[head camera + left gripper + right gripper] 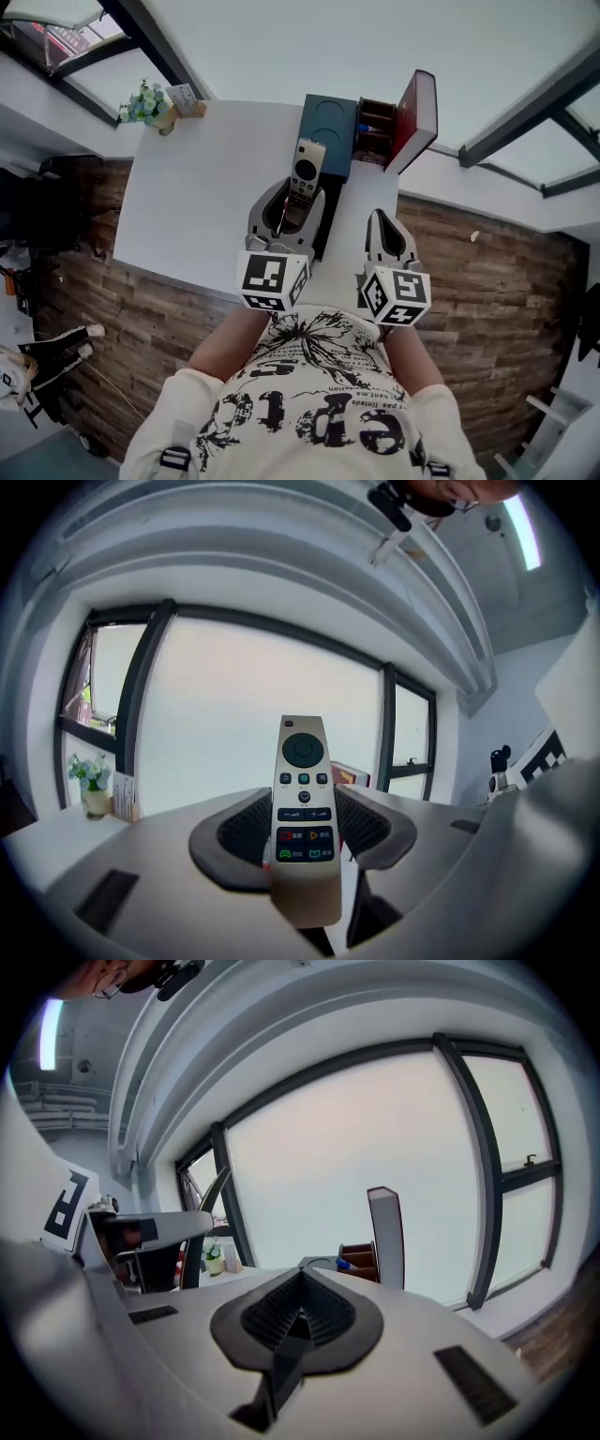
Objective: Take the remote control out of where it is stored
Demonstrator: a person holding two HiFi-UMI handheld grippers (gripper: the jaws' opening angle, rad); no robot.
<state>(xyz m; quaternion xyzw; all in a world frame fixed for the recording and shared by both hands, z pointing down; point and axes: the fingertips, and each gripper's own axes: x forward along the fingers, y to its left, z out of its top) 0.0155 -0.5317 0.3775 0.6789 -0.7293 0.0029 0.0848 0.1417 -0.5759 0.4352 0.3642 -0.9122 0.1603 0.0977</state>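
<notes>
A champagne-coloured remote control (307, 167) with dark buttons is gripped at its lower half by my left gripper (298, 193), above the white table (206, 187). In the left gripper view the remote (303, 789) stands upright between the ribbed pads, which press on both its sides, so the left gripper (302, 825) is shut on it. Just beyond it is the storage box (328, 131), with a blue tray, brown compartments (373, 133) and a raised red lid (418, 108). My right gripper (380, 220) hovers to the right, its jaws shut on nothing (298, 1309).
A small pot of flowers (145, 105) and a card (183, 96) stand at the table's far left corner. The table's near edge runs just in front of the person's body, with wood flooring (487, 281) below. Large windows lie behind the box (364, 1258).
</notes>
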